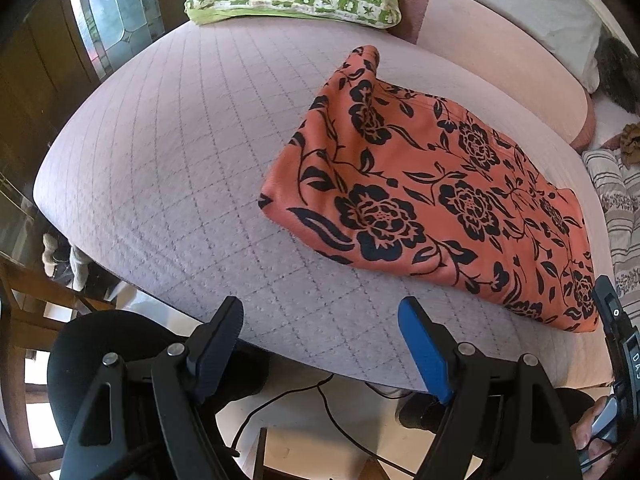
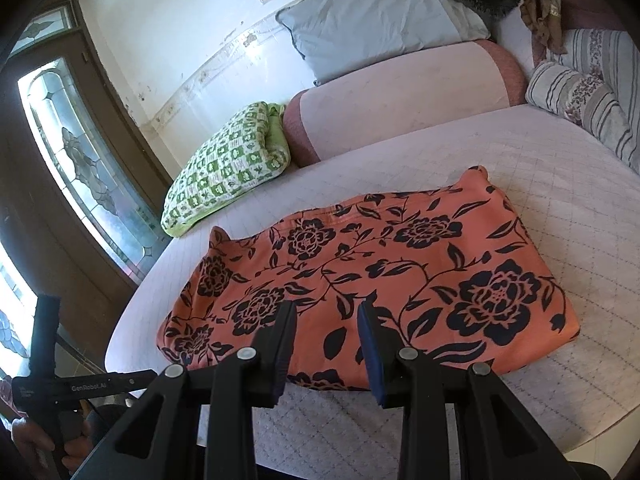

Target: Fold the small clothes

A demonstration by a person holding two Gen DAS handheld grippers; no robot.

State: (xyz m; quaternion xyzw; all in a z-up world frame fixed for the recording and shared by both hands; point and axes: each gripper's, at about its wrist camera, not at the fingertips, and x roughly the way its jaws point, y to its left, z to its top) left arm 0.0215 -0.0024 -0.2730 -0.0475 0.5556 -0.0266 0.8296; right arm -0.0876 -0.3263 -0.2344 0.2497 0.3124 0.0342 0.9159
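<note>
Big quilted bed (image 2: 560,184) under me, pale lilac cover stitched in a diamond grid, rounded at the near edge. Behind it a long pink bolster (image 2: 400,92) with darker ends, a grey pillow (image 2: 372,20) against the wall, and a puffy green-and-white checked cushion (image 2: 224,168) near the door side.

On the quilt lies the garment (image 2: 380,276): soft orange knit printed with black roses and vines, folded into a flattish oblong. From my right camera its long axis runs across the view, left to right, near edge by the bed's rim, a small corner (image 2: 476,172) poking up at the far right.

My right gripper (image 2: 326,308) hovers over the garment's near edge, jaws partly apart, nothing pinched. My left gripper (image 1: 320,308) sits wide open over bare quilt, the garment off to its right.
</note>
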